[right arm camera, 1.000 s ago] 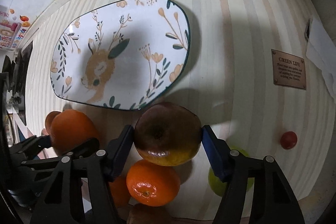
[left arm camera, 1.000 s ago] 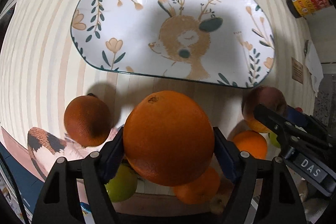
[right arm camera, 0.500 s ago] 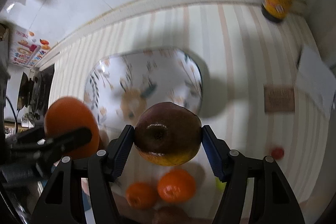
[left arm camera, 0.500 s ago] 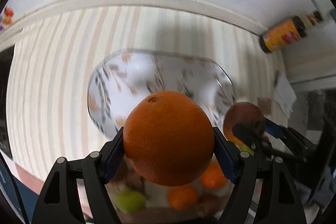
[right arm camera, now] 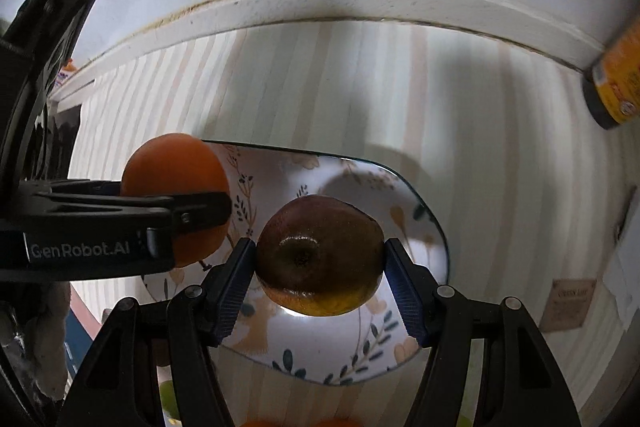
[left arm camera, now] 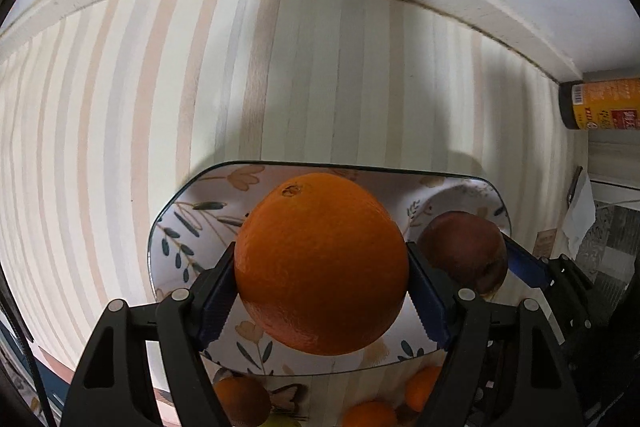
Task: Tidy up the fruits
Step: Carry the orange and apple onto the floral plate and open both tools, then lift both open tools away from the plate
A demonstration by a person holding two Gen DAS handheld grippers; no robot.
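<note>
With my left gripper (left arm camera: pixel 320 301) clamping the orange (left arm camera: pixel 322 263) and my right gripper (right arm camera: pixel 320 283) clamping the apple (right arm camera: pixel 320 255) side by side above the plate (left arm camera: pixel 176 223), releasing both could knock or roll them off.

The orange (left arm camera: pixel 321 271) hides the plate's (left arm camera: pixel 192 211) middle. The frame edge cuts the bottle (left arm camera: pixel 604 103) and the low fruits (left arm camera: pixel 240 401). The plaque's (right arm camera: pixel 568 305) lettering blurs.
</note>
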